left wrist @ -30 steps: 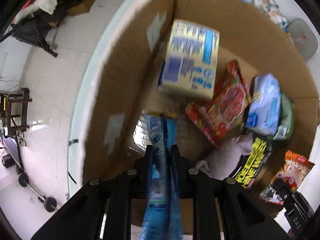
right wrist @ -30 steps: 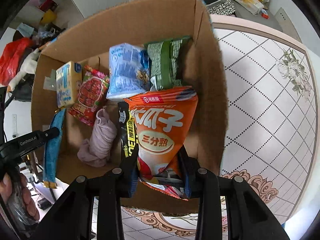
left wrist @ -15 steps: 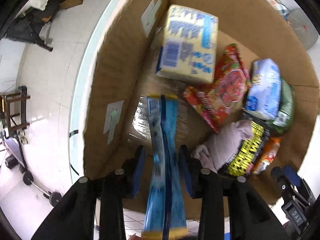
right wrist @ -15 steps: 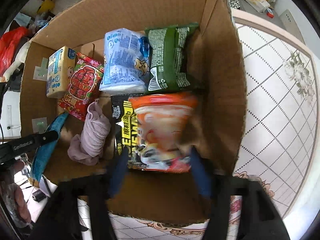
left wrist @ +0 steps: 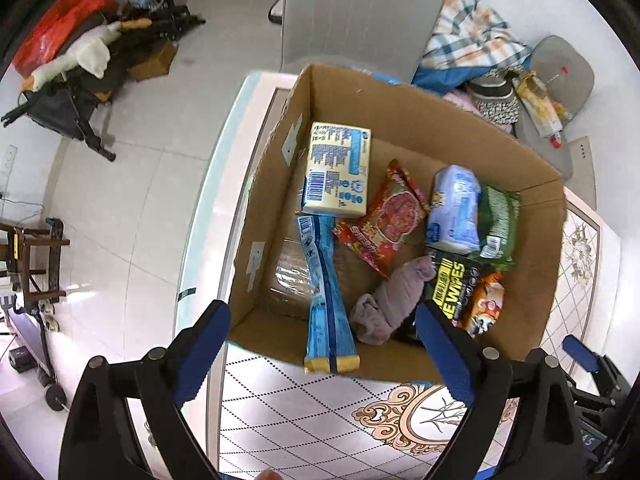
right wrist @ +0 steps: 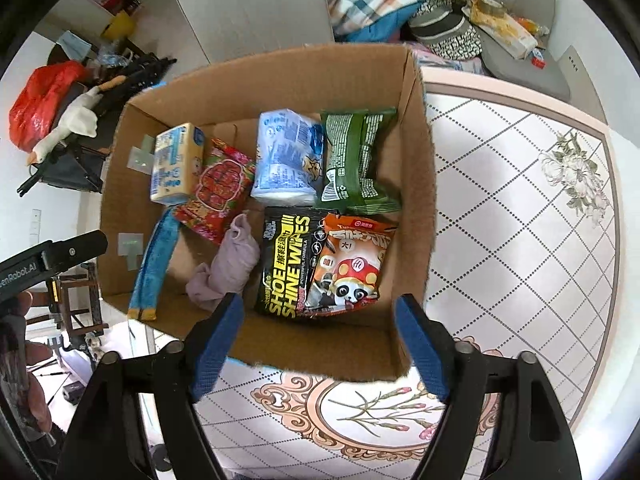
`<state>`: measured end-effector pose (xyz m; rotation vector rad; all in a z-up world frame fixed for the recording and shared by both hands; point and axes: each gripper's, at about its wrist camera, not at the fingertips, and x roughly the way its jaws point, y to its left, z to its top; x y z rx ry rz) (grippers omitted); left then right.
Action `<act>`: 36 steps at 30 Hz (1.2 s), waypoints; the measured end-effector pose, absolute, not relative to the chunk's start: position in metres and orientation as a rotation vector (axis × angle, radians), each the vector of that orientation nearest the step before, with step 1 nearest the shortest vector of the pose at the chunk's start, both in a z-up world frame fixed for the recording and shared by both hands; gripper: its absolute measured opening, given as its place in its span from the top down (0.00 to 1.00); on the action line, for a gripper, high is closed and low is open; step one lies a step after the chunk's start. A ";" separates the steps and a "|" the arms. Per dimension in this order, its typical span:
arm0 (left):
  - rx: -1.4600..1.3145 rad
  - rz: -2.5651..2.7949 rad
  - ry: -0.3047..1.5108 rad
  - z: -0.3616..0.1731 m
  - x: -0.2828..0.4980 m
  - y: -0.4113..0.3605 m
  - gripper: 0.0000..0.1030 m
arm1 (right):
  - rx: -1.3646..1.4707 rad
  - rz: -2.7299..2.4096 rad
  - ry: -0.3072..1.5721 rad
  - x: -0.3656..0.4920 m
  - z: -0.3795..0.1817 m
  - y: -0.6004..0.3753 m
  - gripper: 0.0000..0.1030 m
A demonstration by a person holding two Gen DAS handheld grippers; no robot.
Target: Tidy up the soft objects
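**Both grippers spread wide above the packed box**

The left gripper (left wrist: pixel 322 344) and right gripper (right wrist: pixel 320 346) have just been opening; both jaws now stand wide with nothing between them. In the brown cardboard box (right wrist: pixel 416 184), the long blue foil packet (left wrist: pixel 326 300) leans over the 6 o'clock wall, and the orange panda snack bag (right wrist: pixel 348 268) lies at 4 o'clock beside the black-and-yellow shoe wipes pack (right wrist: pixel 286 264).
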<state>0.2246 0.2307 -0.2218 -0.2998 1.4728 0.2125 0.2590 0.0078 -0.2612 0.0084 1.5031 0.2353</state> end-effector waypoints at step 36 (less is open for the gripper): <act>-0.112 0.111 1.135 -0.078 0.116 0.133 0.01 | 0.040 0.192 1.179 0.145 -0.101 -0.055 0.00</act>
